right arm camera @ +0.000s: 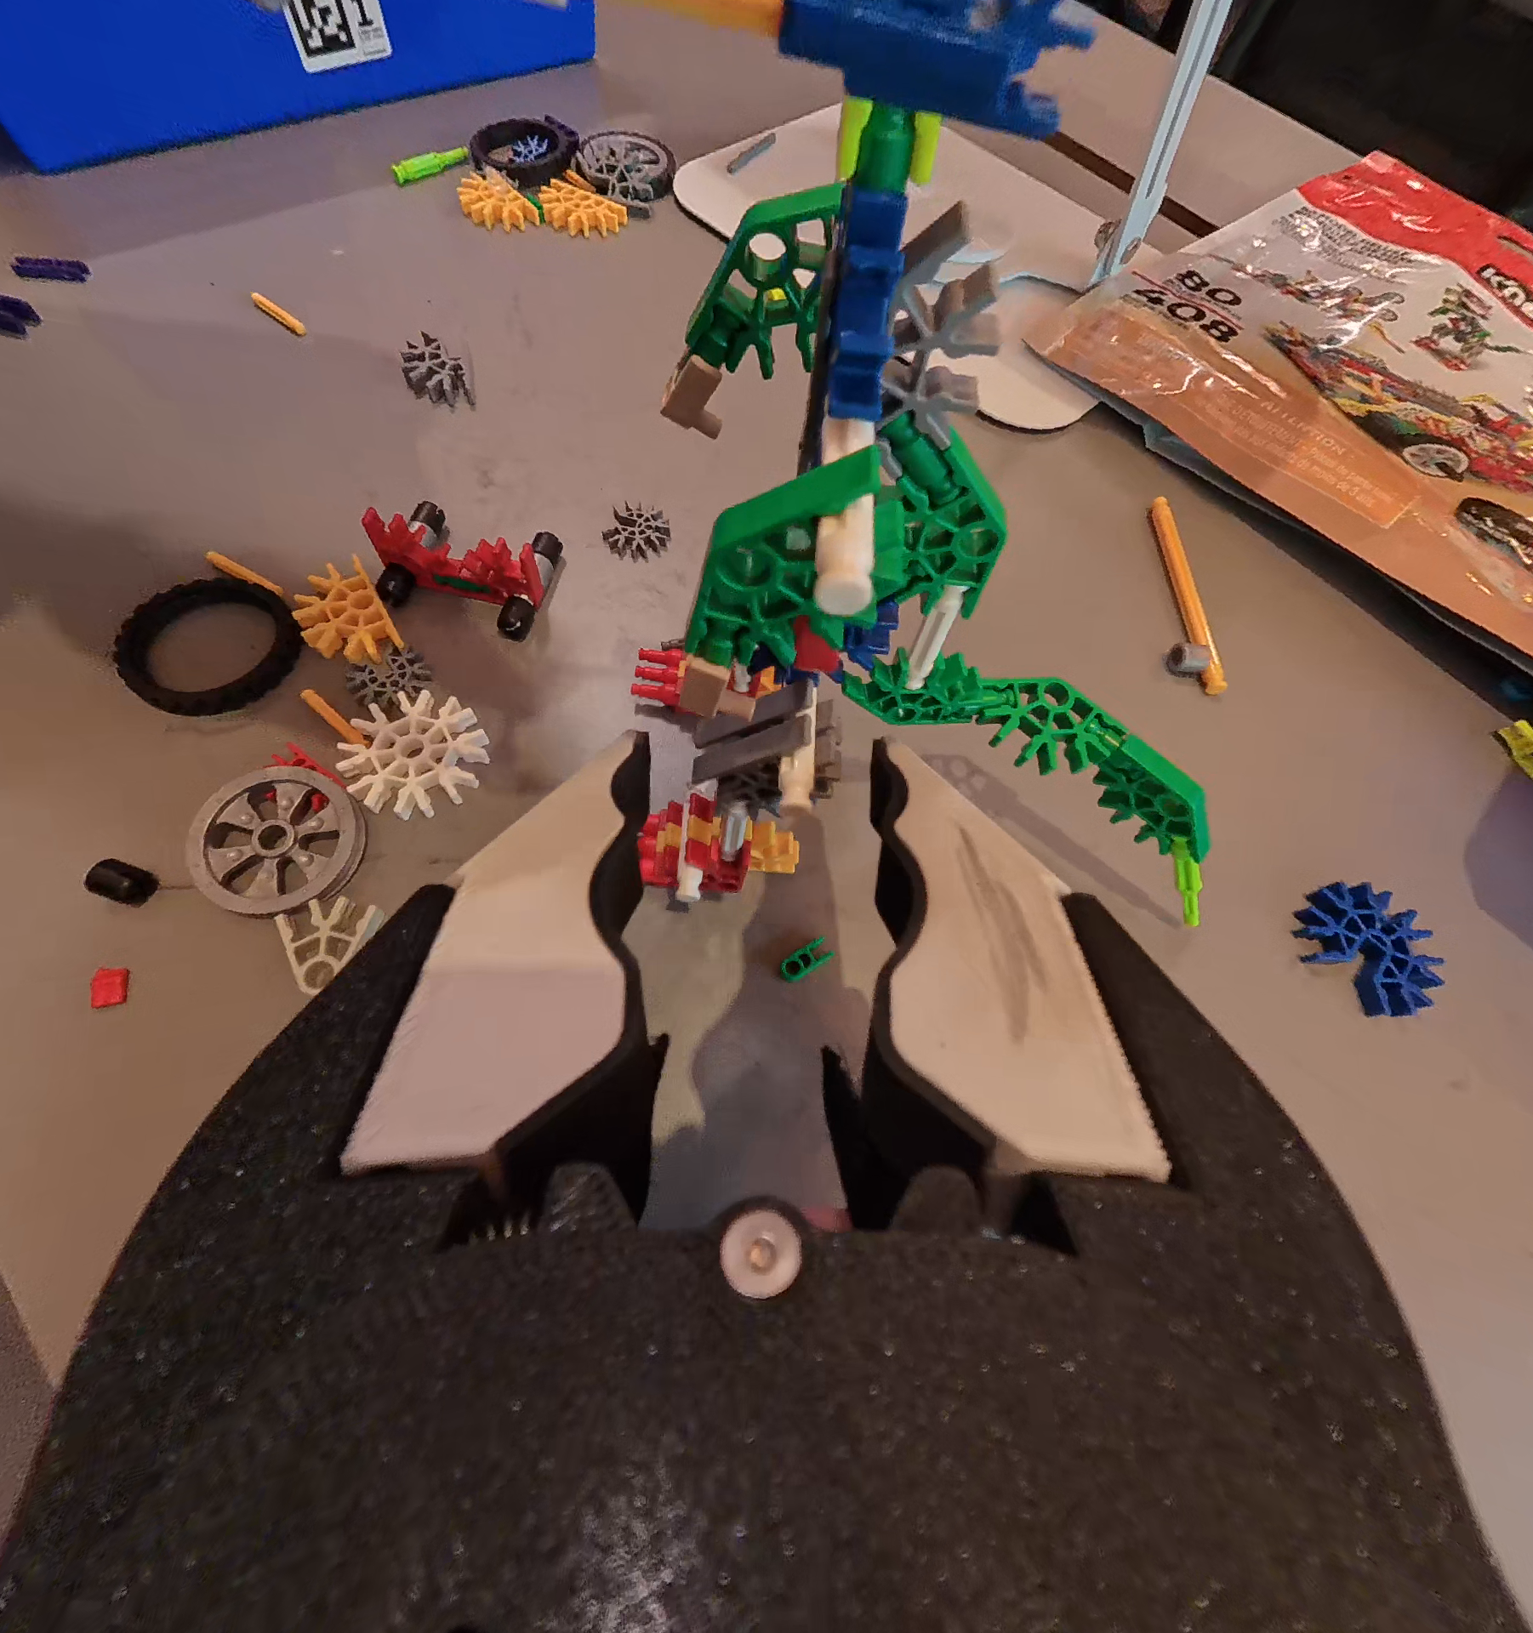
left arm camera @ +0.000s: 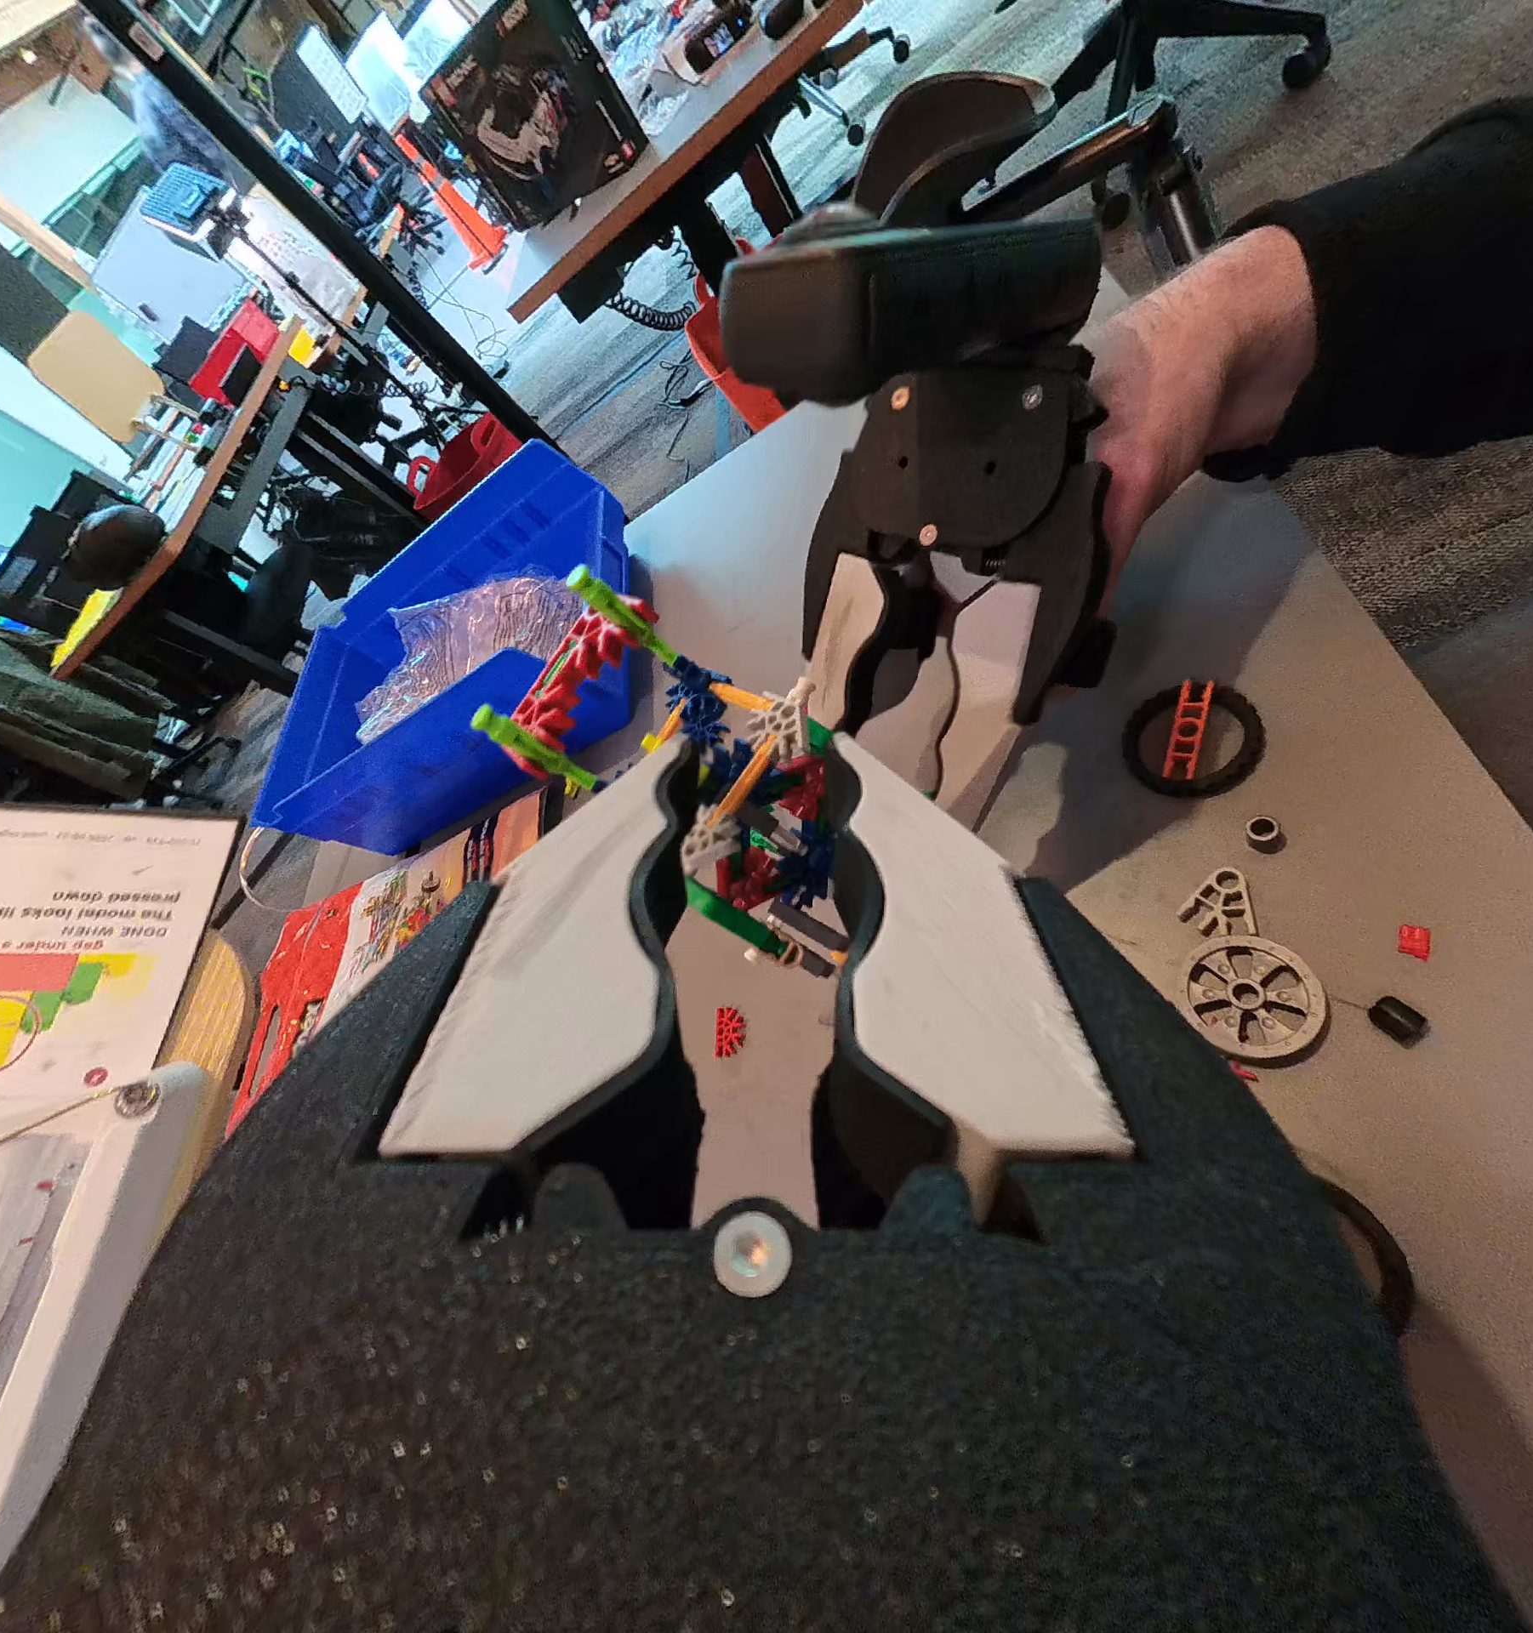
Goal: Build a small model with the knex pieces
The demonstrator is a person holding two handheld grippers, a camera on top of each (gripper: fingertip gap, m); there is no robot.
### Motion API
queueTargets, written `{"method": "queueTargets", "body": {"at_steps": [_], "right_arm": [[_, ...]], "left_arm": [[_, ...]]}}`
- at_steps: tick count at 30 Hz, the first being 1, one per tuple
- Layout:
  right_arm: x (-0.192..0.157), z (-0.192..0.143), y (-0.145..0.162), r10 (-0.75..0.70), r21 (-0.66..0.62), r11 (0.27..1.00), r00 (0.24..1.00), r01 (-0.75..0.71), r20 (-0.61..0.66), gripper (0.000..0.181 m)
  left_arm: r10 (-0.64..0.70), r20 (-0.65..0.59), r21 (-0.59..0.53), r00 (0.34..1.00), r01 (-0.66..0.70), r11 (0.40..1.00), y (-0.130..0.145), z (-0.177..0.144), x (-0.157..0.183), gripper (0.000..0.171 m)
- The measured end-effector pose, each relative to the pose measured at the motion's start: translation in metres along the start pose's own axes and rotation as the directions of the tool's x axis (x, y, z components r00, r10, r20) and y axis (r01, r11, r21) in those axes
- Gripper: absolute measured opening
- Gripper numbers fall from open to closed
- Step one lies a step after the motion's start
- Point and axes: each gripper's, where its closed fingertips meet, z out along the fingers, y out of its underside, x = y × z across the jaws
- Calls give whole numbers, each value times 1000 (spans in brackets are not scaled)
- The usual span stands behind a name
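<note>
Black textured housing of the left claw (left arm camera: 758,760) fills the lower part of the left wrist view, and its two pale fingers (left arm camera: 568,928) reach forward with their tips close on either side of a many-coloured toy model (left arm camera: 772,831) built of rods and snowflake connectors. The tips appear to press on the model, though the contact itself is hidden behind the fingers. Beyond it the right claw (left arm camera: 878,733), held by a hand (left arm camera: 1187,398), comes in from the far side with its tips at the same model; whether they pinch it is hard to tell from here.

In the right wrist view the right claw (right arm camera: 750,769) stands with its fingers apart, and the lower end of the toy model (right arm camera: 834,548) sits between the tips, touching or just beside the left one, with clear space at the right one. The model's top is cut off by the picture edge and blurred.

On the grey tabletop (right arm camera: 966,1016) near the right claw lie a grey wheel hub (right arm camera: 277,839), a black tyre (right arm camera: 206,645), a white snowflake connector (right arm camera: 414,751), a small red cart (right arm camera: 462,565) and a blue connector (right arm camera: 1373,954). A printed bag (right arm camera: 1329,380) lies at the right, partly out of view. A blue bin (left arm camera: 445,672) with clear plastic inside stands beyond the left claw.
</note>
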Motion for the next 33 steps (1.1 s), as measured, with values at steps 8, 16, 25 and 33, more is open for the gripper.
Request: {"method": "queueTargets", "body": {"at_steps": [8, 16, 25, 33], "right_arm": [[-7, -42, 24, 21, -3, 1000, 1000, -21, 7, 51], [-52, -80, 47, -53, 4, 999, 995, 52, 87, 53], [-74, -65, 75, -28, -122, 992, 993, 42, 112, 45], [-74, -56, 73, -53, -153, 986, 995, 65, 81, 40]], "left_arm": [[-89, 101, -126, 991, 101, 987, 42, -38, 5, 37], [-149, 72, -287, 986, 163, 944, 46, -31, 96, 45], [-297, 55, -346, 953, 297, 890, 63, 13, 145, 40], [-399, 156, -427, 904, 426, 798, 94, 21, 147, 18]]}}
